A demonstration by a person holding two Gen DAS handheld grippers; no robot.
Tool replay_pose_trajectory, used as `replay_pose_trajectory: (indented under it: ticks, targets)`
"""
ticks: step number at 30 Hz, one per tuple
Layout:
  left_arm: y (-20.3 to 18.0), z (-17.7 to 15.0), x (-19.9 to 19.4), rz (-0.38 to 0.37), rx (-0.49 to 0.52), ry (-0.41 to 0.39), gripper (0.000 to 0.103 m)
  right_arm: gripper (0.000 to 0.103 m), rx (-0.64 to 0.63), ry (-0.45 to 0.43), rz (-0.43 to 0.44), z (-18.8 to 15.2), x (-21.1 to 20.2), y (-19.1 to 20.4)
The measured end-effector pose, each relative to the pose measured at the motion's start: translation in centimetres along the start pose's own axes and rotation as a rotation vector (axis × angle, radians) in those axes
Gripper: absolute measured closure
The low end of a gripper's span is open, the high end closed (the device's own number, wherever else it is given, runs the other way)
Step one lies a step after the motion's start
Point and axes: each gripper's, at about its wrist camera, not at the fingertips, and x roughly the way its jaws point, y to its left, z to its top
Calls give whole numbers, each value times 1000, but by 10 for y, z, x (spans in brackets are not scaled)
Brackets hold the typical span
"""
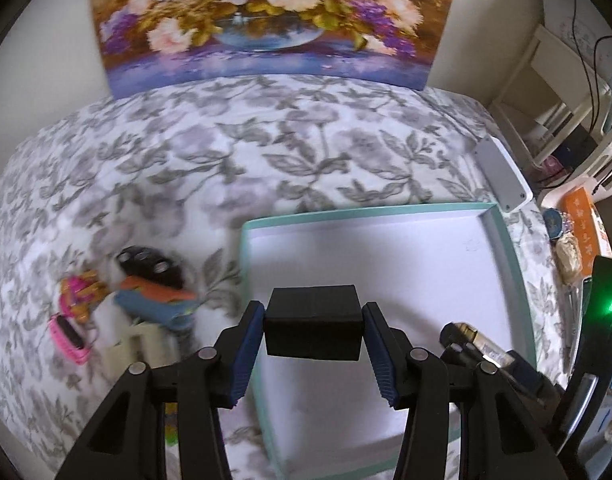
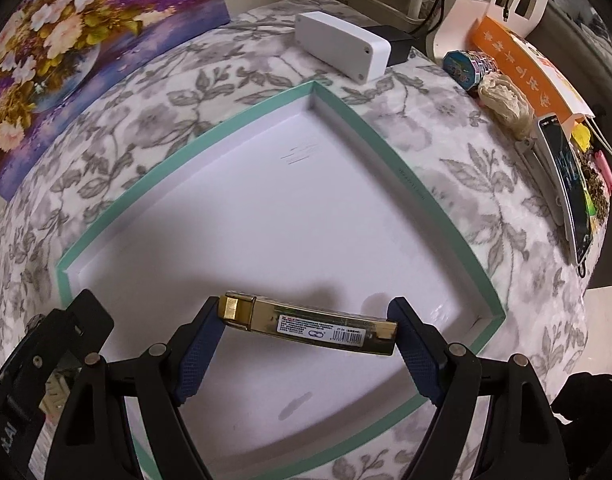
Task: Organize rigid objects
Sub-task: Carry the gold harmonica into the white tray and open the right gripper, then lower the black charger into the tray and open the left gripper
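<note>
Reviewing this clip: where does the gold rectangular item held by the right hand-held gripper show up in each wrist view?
Left wrist view: the gold item shows at lower right, partly hidden behind the left hand-held gripper, which holds a black box.
Right wrist view: the gold item lies bottom centre, clamped end to end in the right hand-held gripper.
Shared landmark: the teal-rimmed white tray beneath both.

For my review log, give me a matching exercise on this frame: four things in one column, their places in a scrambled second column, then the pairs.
Things:
1. black box
2. gold bar
3. white case
4. pink item

Places:
A. between the right gripper's fingers
B. on the cloth left of the tray
C. between the left gripper's fingers
D. on the cloth beyond the tray's far corner

Pairs: 1-C, 2-A, 3-D, 4-B
</note>
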Motion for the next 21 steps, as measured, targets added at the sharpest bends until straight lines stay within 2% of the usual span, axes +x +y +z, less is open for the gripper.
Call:
replay_pose_trajectory:
  ticks: [13,14,17,21]
  targets:
    - [-9,6,31,-10,5,6,49,19,13,-1,-6,14,7,-10]
    - [-9,6,30,-14,7,4,48,19,12,-1,-6,14,6,-10]
    - [-7,6,28,-15,6,-3,35,19,8,-20,-16,14,3,-10]
    - [-1,6,24,-7,-13,-12,28,19,8,-47,-8,15,-3,-12]
